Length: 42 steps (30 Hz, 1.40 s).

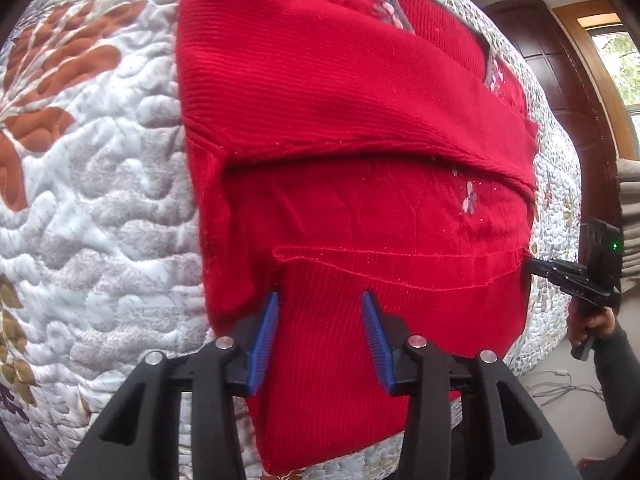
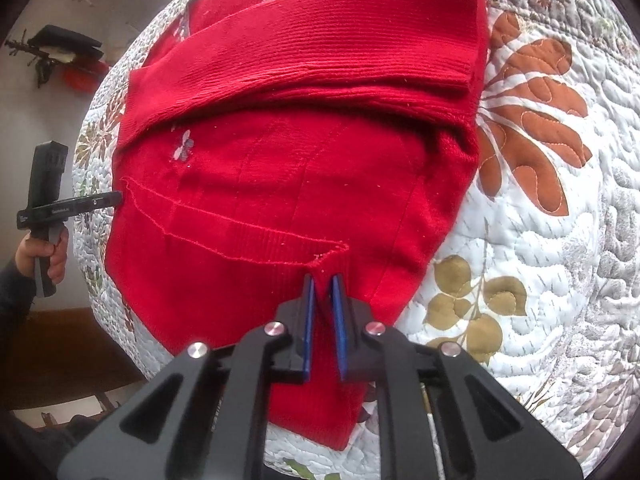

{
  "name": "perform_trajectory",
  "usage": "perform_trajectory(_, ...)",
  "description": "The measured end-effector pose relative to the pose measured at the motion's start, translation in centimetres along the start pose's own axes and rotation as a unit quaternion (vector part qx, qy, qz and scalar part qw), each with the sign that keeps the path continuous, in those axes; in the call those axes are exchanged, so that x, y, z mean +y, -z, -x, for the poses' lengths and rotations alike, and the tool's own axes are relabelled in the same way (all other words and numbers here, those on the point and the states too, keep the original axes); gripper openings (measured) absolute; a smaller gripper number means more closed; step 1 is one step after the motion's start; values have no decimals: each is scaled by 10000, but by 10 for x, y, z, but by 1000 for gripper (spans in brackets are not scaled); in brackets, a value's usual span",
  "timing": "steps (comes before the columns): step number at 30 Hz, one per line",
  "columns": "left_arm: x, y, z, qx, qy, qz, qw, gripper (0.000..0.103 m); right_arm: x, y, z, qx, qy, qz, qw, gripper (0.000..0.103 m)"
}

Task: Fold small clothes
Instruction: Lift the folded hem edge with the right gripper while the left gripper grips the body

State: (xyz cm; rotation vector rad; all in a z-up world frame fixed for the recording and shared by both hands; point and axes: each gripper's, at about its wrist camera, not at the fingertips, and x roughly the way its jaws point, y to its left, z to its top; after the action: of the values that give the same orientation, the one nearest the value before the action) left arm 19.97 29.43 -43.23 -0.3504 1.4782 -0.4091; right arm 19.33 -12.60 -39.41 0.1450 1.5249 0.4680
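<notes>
A red knit sweater (image 1: 360, 120) lies on a quilted bed cover, sleeves folded across its chest and its bottom hem (image 1: 400, 268) turned up. My left gripper (image 1: 320, 298) is open, its blue pads (image 1: 266, 340) straddling the ribbed fabric below the hem's left end. In the right wrist view the red sweater (image 2: 300, 160) fills the middle, and my right gripper (image 2: 323, 280) is shut on a pinch of it just under the hem's corner (image 2: 344, 246). Each view shows the other hand-held gripper (image 1: 560, 274) (image 2: 80, 206) touching the hem's far end.
The white quilt (image 1: 100, 200) with rust and olive leaf prints (image 2: 532, 120) spreads around the sweater. The bed's edge drops beyond the garment toward a dark wooden door (image 1: 560, 60) and window. A hand (image 2: 44, 256) grips the other tool's handle.
</notes>
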Motion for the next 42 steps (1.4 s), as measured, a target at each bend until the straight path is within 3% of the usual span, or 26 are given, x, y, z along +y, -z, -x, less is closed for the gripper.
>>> perform_trajectory(4, 9, -2, 2, -7, -40, 173, 9998, 24, -3, 0, -2, 23, -43, -47, 10000, 10)
perform_trajectory(7, 9, 0, 6, -9, -91, 152, 9998, 23, -3, 1, 0, -3, -64, -57, 10000, 10)
perform_trajectory(8, 8, 1, 7, 39, -115, 107, 9999, 26, -4, 1, 1, -11, -69, -62, 10000, 10)
perform_trajectory(10, 4, 2, 8, 5, -237, -33, 9997, 44, -5, 2, 1, -20, -67, -89, 9999, 10)
perform_trajectory(17, 4, -4, -1, 108, -267, -194, 9994, 45, -5, 1, 0, 0, -56, -85, 9999, 11)
perform_trajectory(18, 3, -4, -1, 122, -270, -234, 9993, 42, -5, 1, 0, 5, -57, -85, 9999, 11)
perform_trajectory(19, 3, -4, -1, 128, -263, -262, 9992, 23, -4, 1, 0, 10, -51, -77, 10000, 11)
perform_trajectory(20, -1, -5, -3, 162, -262, -259, 9992, 10, -4, 1, 0, 5, -17, -51, 10000, 8)
perform_trajectory(21, -1, -4, -2, 156, -308, -267, 9990, 4, -2, 2, 1, -9, 9, -36, 10000, 4)
perform_trajectory(25, -8, 3, 11, -13, -171, -339, 9993, 3, 3, 7, 14, -220, 15, -79, 9997, 3)
perform_trajectory(31, -24, 28, 60, -532, 114, -355, 9979, 3, 15, 22, 51, -621, -73, -208, 9978, 3)
perform_trajectory(42, -35, 78, 151, -1505, 381, -248, 9876, 3, 38, 57, 126, -1491, -43, -443, 9878, 3)
